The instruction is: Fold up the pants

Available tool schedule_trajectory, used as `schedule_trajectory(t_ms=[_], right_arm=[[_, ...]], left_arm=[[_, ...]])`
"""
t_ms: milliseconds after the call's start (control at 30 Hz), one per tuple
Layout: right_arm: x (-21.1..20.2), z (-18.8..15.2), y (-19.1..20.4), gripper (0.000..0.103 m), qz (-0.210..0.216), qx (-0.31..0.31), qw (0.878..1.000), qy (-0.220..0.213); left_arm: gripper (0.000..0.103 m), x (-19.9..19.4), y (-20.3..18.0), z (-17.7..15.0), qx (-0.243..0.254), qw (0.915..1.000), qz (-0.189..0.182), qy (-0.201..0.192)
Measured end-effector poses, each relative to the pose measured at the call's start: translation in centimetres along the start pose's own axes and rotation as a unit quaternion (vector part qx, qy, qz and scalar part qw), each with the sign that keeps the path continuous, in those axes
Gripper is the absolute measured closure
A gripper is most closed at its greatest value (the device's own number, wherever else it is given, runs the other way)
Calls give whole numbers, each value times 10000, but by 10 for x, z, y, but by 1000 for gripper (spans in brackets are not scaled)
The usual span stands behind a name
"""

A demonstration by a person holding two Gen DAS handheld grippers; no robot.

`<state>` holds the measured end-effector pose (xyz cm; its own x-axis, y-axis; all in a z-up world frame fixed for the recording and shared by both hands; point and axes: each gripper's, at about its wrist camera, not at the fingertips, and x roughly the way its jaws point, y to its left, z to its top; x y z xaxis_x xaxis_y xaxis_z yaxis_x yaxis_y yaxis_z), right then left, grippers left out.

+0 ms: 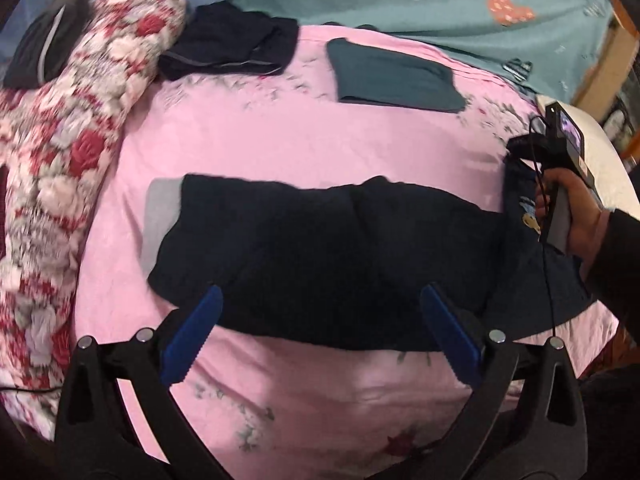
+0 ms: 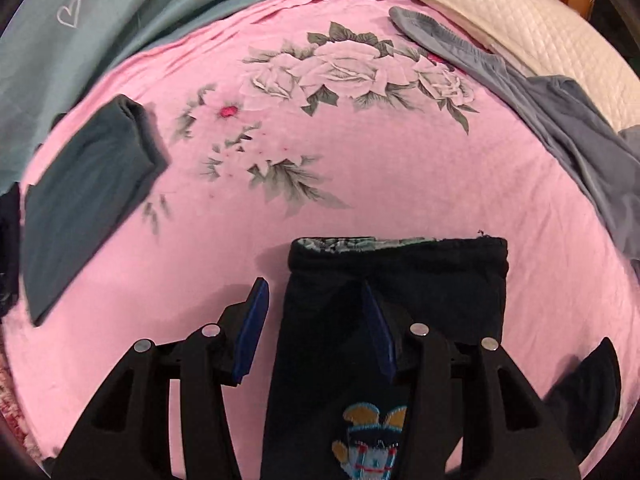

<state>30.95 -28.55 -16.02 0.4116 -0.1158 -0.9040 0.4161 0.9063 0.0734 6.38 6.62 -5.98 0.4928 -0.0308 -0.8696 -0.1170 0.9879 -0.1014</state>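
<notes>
Navy pants (image 1: 320, 256) lie part-folded on pink bed cover (image 1: 280, 140). Left tool (image 1: 320, 312) spread wide above near edge. Right tool (image 2: 312, 304) spread, straddling waistband side.

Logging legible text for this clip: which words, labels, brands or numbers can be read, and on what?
No text can be read.
Teal sheet: dark print at the top edge, cut off, unreadable.
Navy pants: embroidered cartoon patch, no letters.
Right gripper: small lit screen, too blurred to read.

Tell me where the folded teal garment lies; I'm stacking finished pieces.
The folded teal garment lies far across the pink floral bedspread, right of the crumpled navy clothing; in the right wrist view it sits at left.
</notes>
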Motion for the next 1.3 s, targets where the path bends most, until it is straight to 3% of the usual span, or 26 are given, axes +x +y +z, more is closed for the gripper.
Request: schedule_trajectory(t_ms=[100, 167, 233, 267, 367, 467, 567, 700, 767, 900, 1000, 1100, 1200, 1267, 1300], right_arm=[[0, -5, 4, 57, -206, -149, 9995, -181], [0, -6, 2, 78, -308, -235, 9989, -249], [-5, -7, -9, 93, -112, -166, 9996, -211], [-7, -6, -15, 95, 7, -102, 9998, -169], [-36, -6, -41, 95, 571, 202, 9978, -257], [-78, -8, -76, 95, 1350, 576, 9880, -479], [-133, -14, -120, 95, 2172, 764, 9696, -825], [-173, -39, -185, 95, 2967, 1064, 9436, -1010], [-174, -55, -211, 95, 3066, 1202, 9391, -979], [-141, -103, -266, 95, 2863, 1614, 9426, -589], [-115, -133, -286, 95, 2766, 1892, 9416, -327], [-98, -153, -298, 94, 2693, 2107, 9397, -52], [-103, -161, -306, 86, 2762, 2142, 9369, 68], [-115, -158, -305, 66, 2729, 1980, 9414, -52], [-121, -155, -302, 64, 2789, 1865, 9419, -129]], left_arm=[[2, -4, 10, -5, -176, 9998, 98, 33], [2, -6, 12, -7, -206, 9997, 116, 38], [2, -6, 11, -6, -196, 9997, 112, 42], [2, -6, 10, -6, -182, 9998, 95, 42], [2, -3, 3, -2, -78, 10000, 15, 48], [2, 3, -13, 4, 145, 9998, -132, 75], [2, 10, -35, 10, 471, 9984, -295, 140], [2, 18, -72, 13, 967, 9936, -546, 217], [2, 22, -96, 12, 1285, 9891, -675, 268], [2, 22, -140, 6, 1948, 9767, -838, 339], [2, 17, -168, 1, 2403, 9663, -879, 282], [2, 19, -182, -1, 2561, 9621, -872, 330], [2, 20, -189, -3, 2608, 9610, -843, 364], [2, 21, -190, -3, 2586, 9617, -821, 400], [2, 22, -190, -4, 2575, 9619, -813, 417]])
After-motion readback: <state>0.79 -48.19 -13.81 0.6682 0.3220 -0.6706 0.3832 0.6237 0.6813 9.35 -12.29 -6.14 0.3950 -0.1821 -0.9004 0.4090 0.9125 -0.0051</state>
